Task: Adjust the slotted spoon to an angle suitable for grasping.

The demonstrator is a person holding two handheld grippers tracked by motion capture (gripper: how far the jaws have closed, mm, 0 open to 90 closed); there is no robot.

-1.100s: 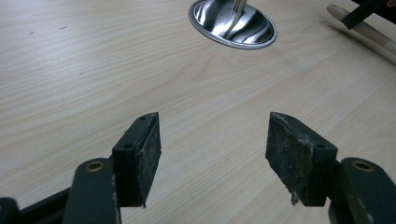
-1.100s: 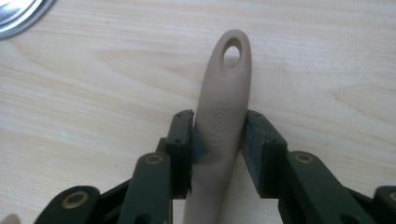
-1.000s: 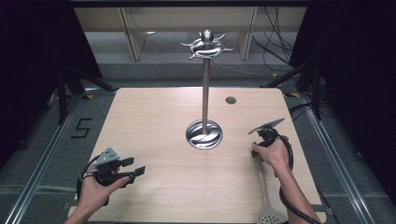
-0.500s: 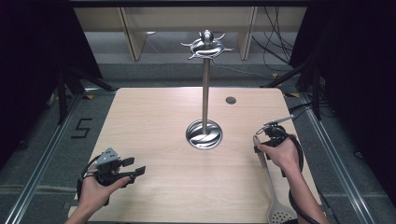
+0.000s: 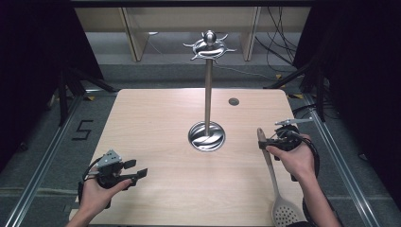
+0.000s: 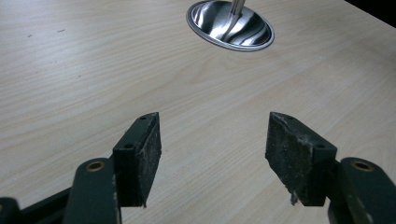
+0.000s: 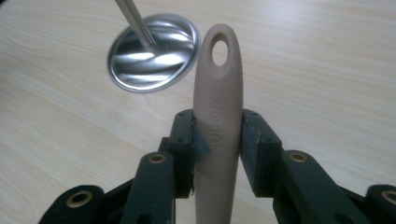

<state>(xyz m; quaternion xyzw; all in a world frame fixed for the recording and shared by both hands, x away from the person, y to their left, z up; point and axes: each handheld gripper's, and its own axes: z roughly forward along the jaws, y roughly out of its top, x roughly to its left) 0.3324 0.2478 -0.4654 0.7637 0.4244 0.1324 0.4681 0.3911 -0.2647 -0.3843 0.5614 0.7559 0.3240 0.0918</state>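
Currently, the slotted spoon (image 5: 274, 177) is being gripped near its handle tip by the right gripper (image 7: 218, 140), its long axis pointing towards the hanging stand (image 5: 207, 97) up-left, while the left gripper (image 6: 215, 158) is being held wide and empty.

A light wooden counter (image 5: 156, 127) carries a tall metal stand (image 5: 207, 90) whose round, shiny base (image 5: 206, 136) sits near the middle, with a hooked crown (image 5: 209, 46) at the top of its pole. A small dark round hole (image 5: 233, 101) lies toward the counter's far edge, right of the pole. On the grey floor to the left is a marking shaped like a 5 (image 5: 83, 129).
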